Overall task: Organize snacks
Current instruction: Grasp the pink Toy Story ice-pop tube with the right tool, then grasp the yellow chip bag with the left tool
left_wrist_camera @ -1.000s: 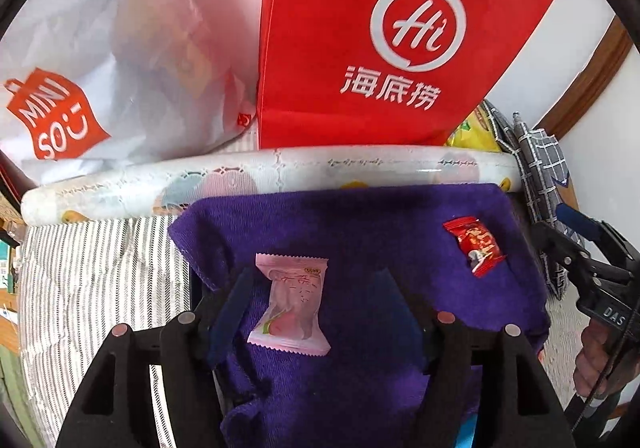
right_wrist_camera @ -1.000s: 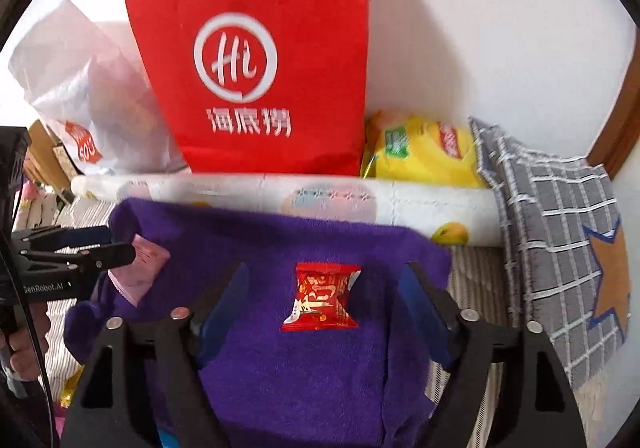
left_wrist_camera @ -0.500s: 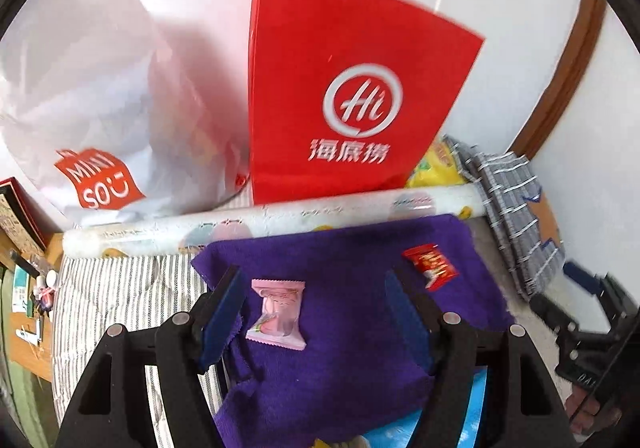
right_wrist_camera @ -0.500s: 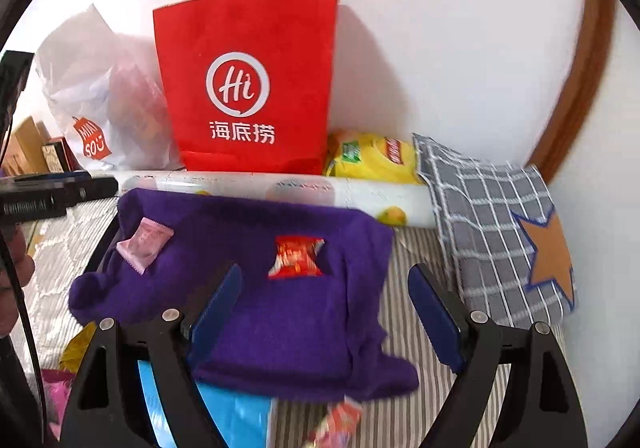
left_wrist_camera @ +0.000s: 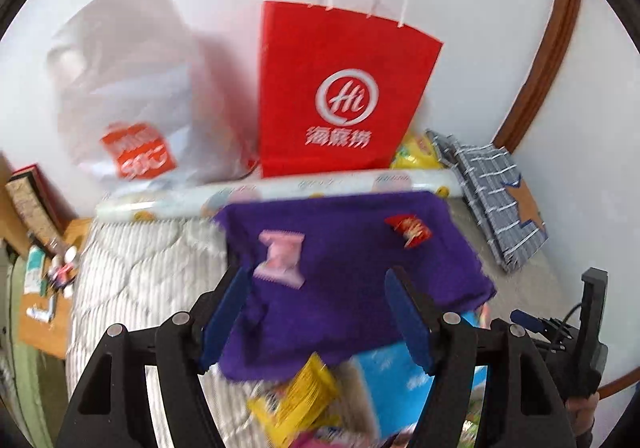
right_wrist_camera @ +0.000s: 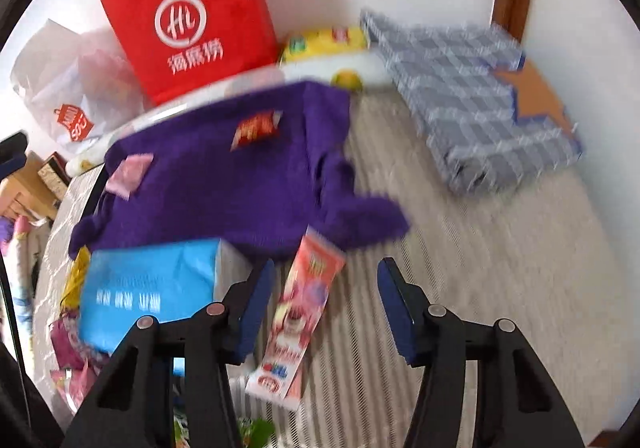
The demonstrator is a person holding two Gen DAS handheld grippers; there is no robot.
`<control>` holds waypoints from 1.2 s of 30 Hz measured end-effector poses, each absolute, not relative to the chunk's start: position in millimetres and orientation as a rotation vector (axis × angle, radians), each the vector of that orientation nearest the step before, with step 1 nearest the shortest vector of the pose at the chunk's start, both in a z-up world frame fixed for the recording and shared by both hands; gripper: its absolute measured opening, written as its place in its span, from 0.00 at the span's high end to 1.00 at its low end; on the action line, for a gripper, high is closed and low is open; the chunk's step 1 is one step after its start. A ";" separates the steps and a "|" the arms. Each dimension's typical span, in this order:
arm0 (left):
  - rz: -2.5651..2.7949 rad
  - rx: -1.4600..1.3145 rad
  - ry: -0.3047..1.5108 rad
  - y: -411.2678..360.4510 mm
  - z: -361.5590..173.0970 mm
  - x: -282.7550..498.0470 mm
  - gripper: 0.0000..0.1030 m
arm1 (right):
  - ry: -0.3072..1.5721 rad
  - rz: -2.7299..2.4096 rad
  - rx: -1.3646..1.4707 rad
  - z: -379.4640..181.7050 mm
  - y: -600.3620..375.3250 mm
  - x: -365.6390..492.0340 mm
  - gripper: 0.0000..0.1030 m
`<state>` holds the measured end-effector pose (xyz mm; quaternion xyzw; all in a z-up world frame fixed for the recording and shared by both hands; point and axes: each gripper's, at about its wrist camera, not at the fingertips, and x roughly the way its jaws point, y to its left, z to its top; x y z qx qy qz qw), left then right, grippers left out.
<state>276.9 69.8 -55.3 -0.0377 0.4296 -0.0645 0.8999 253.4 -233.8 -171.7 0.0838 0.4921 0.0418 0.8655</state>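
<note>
Both claws had pulled back from the purple towel (left_wrist_camera: 352, 268), so the snacks that a second earlier sat between their fingers now lay farther off and more of the bed showed. Nearest the right claw (right_wrist_camera: 326, 308), a long pink snack packet (right_wrist_camera: 300, 324) lay on the striped bedding (right_wrist_camera: 460, 268); it sat in the gap between the fingers, nearer the left one, and the jaws were closing with no pad yet pressing on it. That looked like the next piece to be sorted. Just left of it stood a blue box (right_wrist_camera: 148, 288), with a heap of loose wrappers (right_wrist_camera: 72, 348) at its far side, probably the unsorted pile.

The left claw (left_wrist_camera: 318, 316) stood apart and empty above the near edge of the towel, with a yellow packet (left_wrist_camera: 304, 400) below it. Farther on, the pink candy (left_wrist_camera: 280, 258) and the red candy (left_wrist_camera: 408, 230) lay well apart on the towel, each flat and alone; the cloth seemed to serve as the place where sorted pieces were set out in a row.

Behind the towel lay a patterned roll (left_wrist_camera: 280, 193), and past it, against the wall, stood a red paper bag (left_wrist_camera: 340, 87) and a white plastic bag (left_wrist_camera: 132, 87). Their contents could not be seen. A yellow chip bag (right_wrist_camera: 324, 41) rested beside the red bag, next to a checked cushion (right_wrist_camera: 472, 99)
</note>
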 end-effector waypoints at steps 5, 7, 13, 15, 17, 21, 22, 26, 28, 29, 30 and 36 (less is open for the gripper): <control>-0.049 -0.098 0.905 97.8 -64.3 242.9 0.32 | 1.059 0.119 0.183 -191.8 -227.6 254.6 0.54; -0.026 -0.121 0.915 107.6 -69.5 231.4 0.32 | 1.069 0.121 0.193 -199.0 -227.8 256.4 0.56; 0.020 -0.163 0.946 126.2 -85.0 205.1 0.32 | 1.078 0.177 0.216 -205.1 -228.1 253.1 0.76; 0.021 -0.172 0.954 127.6 -89.4 198.7 0.32 | 1.058 0.165 0.191 -197.9 -232.4 244.9 0.84; 0.014 -0.182 0.958 126.7 -93.2 193.9 0.32 | 1.055 0.170 0.197 -190.1 -240.7 235.1 0.84; -0.006 -0.191 0.968 119.5 -101.2 186.3 0.32 | 1.057 0.177 0.131 -180.1 -249.4 213.4 0.84; -0.012 -0.189 0.972 116.7 -103.5 184.7 0.32 | 1.066 0.189 0.122 -181.0 -249.8 210.1 0.84; -0.027 -0.179 0.994 108.0 -112.8 179.1 0.32 | 1.092 0.222 0.093 -194.6 -244.3 194.5 0.78; -0.030 -0.179 0.999 106.5 -115.6 175.0 0.32 | 1.074 0.204 0.066 -198.1 -240.9 188.7 0.66; -0.030 -0.178 1.001 106.8 -116.5 172.8 0.32 | 1.065 0.197 0.064 -199.8 -240.2 186.6 0.63; -0.030 -0.178 1.001 107.2 -117.6 170.6 0.32 | 1.057 0.189 0.067 -202.1 -239.9 185.0 0.63; -0.024 -0.189 1.019 113.3 -127.7 162.9 0.32 | 0.989 0.130 0.069 -208.0 -244.0 181.0 0.78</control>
